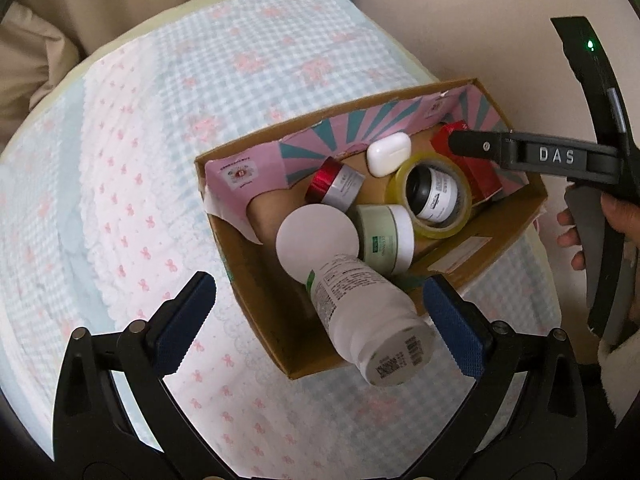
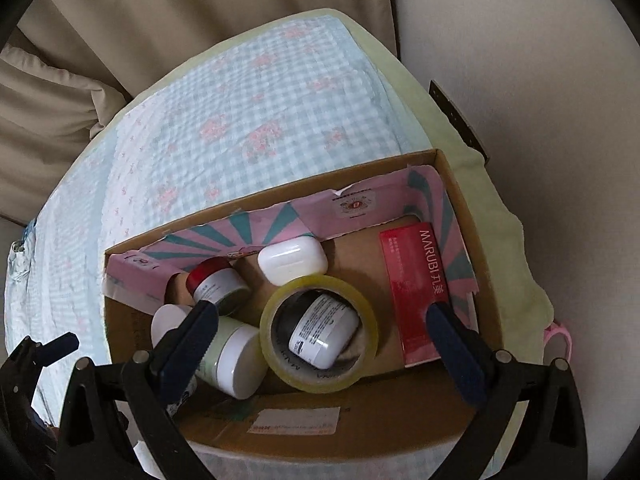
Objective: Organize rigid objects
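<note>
A cardboard box [image 1: 248, 280] [image 2: 472, 208] on a checked cloth holds several items. A white bottle [image 1: 360, 308] leans on its near rim, between my left gripper's [image 1: 320, 320] open fingers, untouched. Inside lie a yellow tape roll [image 1: 436, 196] [image 2: 320, 332] around a small white jar [image 2: 324, 330], a green-white jar [image 1: 388, 236] [image 2: 232, 356], a red-capped jar [image 1: 336, 184] [image 2: 216, 284], a white earbud case [image 1: 389, 155] [image 2: 292, 260] and a red carton [image 1: 472, 168] [image 2: 412, 292]. My right gripper [image 2: 320, 340] hangs open above the tape roll; it also shows in the left wrist view [image 1: 456, 142].
The box stands near the right edge of a round table covered in blue-checked cloth with pink bows [image 1: 200, 120] [image 2: 240, 112]. Beige cushions [image 2: 80, 60] lie behind it. A beige wall [image 2: 540, 80] is at the right.
</note>
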`<state>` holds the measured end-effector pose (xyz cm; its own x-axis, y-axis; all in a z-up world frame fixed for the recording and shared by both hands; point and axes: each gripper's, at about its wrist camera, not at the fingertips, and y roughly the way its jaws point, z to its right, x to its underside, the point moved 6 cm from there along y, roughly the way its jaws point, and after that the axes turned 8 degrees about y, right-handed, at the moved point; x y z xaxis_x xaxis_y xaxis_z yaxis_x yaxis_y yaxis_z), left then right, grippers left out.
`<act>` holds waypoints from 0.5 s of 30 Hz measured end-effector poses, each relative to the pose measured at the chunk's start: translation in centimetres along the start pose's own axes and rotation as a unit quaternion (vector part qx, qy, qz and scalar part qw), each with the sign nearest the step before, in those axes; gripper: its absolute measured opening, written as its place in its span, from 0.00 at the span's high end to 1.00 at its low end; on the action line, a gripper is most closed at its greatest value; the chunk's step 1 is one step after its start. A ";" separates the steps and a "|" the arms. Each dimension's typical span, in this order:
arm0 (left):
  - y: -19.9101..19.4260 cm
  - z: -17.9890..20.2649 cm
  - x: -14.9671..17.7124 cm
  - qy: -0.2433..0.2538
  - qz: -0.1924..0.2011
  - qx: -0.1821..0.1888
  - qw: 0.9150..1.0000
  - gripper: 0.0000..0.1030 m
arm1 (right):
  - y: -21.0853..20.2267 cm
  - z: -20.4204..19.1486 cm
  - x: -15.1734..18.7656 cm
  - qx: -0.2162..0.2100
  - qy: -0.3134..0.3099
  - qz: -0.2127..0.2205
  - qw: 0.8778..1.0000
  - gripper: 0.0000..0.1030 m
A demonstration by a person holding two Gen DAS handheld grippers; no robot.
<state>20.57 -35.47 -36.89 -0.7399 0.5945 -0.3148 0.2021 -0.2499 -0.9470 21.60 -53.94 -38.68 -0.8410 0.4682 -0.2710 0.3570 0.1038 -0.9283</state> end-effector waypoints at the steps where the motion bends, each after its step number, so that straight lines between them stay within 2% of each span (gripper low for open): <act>1: -0.2 0.1 0.0 0.000 0.002 0.000 1.000 0.00 | -0.3 -0.2 0.1 0.000 -0.001 0.001 1.000 0.00; 8: -3.8 -0.8 -0.5 -0.015 0.038 0.005 0.999 0.00 | -3.5 -1.4 0.4 -0.001 0.000 0.023 1.000 0.00; 15: -10.0 -2.8 0.0 -0.034 0.080 -0.004 0.996 0.00 | -8.9 -4.0 1.5 -0.002 -0.006 0.052 0.999 0.00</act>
<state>20.33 -30.83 -27.62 -0.7398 0.4935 -0.4573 0.3267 -0.3307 -0.8854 18.76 -50.67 -29.81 -0.8038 0.4661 -0.3697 0.4448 0.0582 -0.8937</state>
